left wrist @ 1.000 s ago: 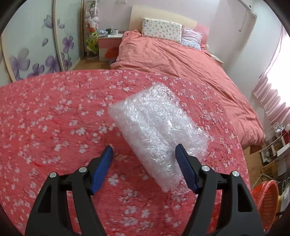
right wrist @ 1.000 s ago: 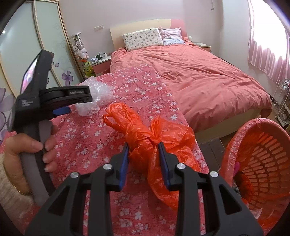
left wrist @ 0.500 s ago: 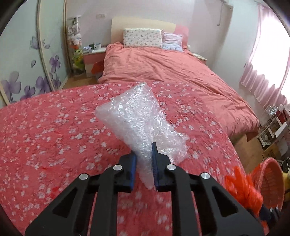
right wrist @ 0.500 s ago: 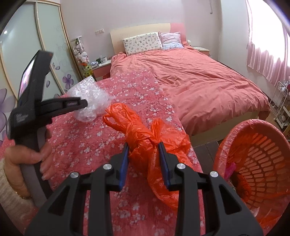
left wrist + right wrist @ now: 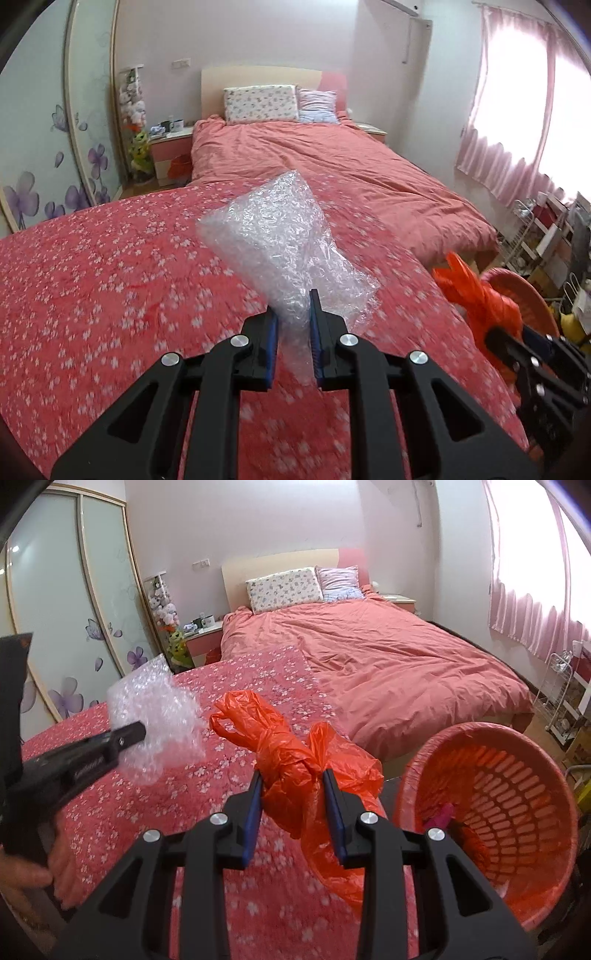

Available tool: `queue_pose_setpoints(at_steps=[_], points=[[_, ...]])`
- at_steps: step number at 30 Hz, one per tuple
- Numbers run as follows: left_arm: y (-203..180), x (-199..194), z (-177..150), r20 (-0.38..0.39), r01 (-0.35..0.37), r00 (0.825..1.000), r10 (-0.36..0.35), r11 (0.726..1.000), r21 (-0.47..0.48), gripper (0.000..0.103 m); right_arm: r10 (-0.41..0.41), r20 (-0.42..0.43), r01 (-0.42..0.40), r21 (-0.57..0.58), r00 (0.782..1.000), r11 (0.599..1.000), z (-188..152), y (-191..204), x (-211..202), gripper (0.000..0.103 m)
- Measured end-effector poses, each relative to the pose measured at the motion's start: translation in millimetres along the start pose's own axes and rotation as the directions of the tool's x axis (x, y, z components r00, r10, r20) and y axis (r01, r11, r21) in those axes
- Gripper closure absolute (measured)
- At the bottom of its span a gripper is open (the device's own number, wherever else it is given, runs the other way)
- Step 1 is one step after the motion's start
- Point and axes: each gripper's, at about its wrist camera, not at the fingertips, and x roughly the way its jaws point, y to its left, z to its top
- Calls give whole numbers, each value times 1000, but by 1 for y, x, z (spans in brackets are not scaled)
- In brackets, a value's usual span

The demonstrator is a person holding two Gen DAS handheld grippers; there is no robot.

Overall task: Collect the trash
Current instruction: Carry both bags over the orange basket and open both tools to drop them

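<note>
Orange basket is the landmark: it sits off the flowered bedspread's edge, rim tipped toward the right gripper, the nearer of the two. Right jaws are part-closed, pinching the knotted orange plastic bag, just beside the basket rim, long axis running away from the fingers. Left gripper, farther from the basket, is clamped tight on the bubble wrap, held above the bedspread.

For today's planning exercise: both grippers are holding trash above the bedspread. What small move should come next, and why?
Probably carry the right gripper over the orange basket first. It is shut on the orange plastic bag and the basket's open mouth sits just to its right. The left gripper, clamping the bubble wrap, is farther away.
</note>
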Motion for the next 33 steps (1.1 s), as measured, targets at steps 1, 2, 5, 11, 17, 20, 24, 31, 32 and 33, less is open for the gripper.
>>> queue_pose_setpoints(at_steps=[1,2,5,11,17,20,24,31,32,33], points=[[-3,-4,-2,5,6,1000,-6,1000,7,88,-6,4,6,-1,1000,1000,-2,-1,-5,71],[-6,-6,-4,9,13,1000,-13,1000,13,88,-11,8,11,-2,1000,1000,-4,-1,-9,71],[-13,-14,-10,15,35,999,-35,999,24,88,-27,16,27,0,1000,1000,-8,-6,-19,71],[-25,-24,-20,15,77,997,-77,996,38,88,-62,27,61,33,998,998,-16,-28,-37,71],[-43,-29,-30,13,119,993,-121,990,74,88,-102,34,99,66,994,993,-24,-51,-50,71],[-55,-29,-33,13,142,990,-143,986,92,88,-126,37,123,80,991,989,-27,-59,-55,71],[-71,-30,-41,12,169,985,-171,979,115,88,-163,41,159,92,986,983,-32,-72,-60,71],[-99,-26,-48,-13,225,974,-226,964,143,88,-208,40,201,140,977,970,-39,-104,-67,71],[-104,-26,-49,-16,232,972,-233,962,147,88,-211,40,204,145,977,968,-41,-108,-67,71],[-108,-25,-50,-18,238,971,-238,960,150,88,-216,40,208,151,976,966,-42,-112,-68,71]])
